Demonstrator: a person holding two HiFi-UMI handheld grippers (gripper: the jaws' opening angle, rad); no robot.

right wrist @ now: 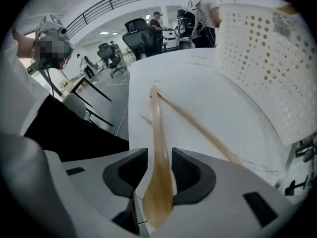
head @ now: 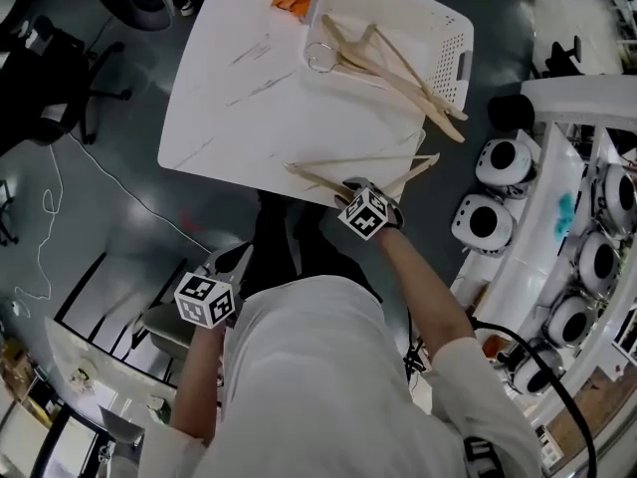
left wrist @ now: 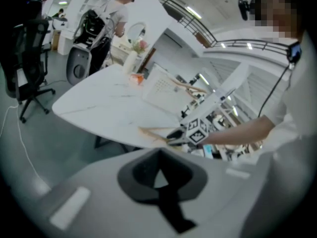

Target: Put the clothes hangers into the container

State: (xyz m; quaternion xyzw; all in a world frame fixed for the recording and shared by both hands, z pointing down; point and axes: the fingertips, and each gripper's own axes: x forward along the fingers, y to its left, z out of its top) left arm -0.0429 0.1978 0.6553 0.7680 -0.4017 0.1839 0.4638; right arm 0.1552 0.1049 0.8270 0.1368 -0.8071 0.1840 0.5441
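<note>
Clothes hangers point(head: 393, 63) are already lying in the white container point(head: 453, 28), with their ends sticking out over its rim, while one wooden hanger point(head: 398, 159) is lying loose on the white table point(head: 249, 98) near its front edge.

The left gripper point(head: 221, 267) is hanging off to the side, below the table edge and well apart from the hangers. Its jaws are sitting together with nothing between them, and the table is lying ahead of them and a little above. It is taking no part in this step.

The right gripper point(head: 358, 182) is pointing steeply down at the loose hanger. In the right gripper view its jaws are standing apart, one on each side of the broad end of a hanger arm point(right wrist: 157, 148). That arm is running straight ahead from between the pads, and the thinner bar is slanting off to the right of the right jaw. The pads do not appear to be pressing on the wood yet. The container point(right wrist: 267, 58) is standing ahead of the jaws and to their right.

By my reading, the step in hand is the pickup of this loose hanger. The next move is calling for the jaws to close on the arm between them, then a lift clear of the table and a carry over the container's near wall. Gripped this near one end, the hanger is likely to be tipping or swinging once it is lifted.
</note>
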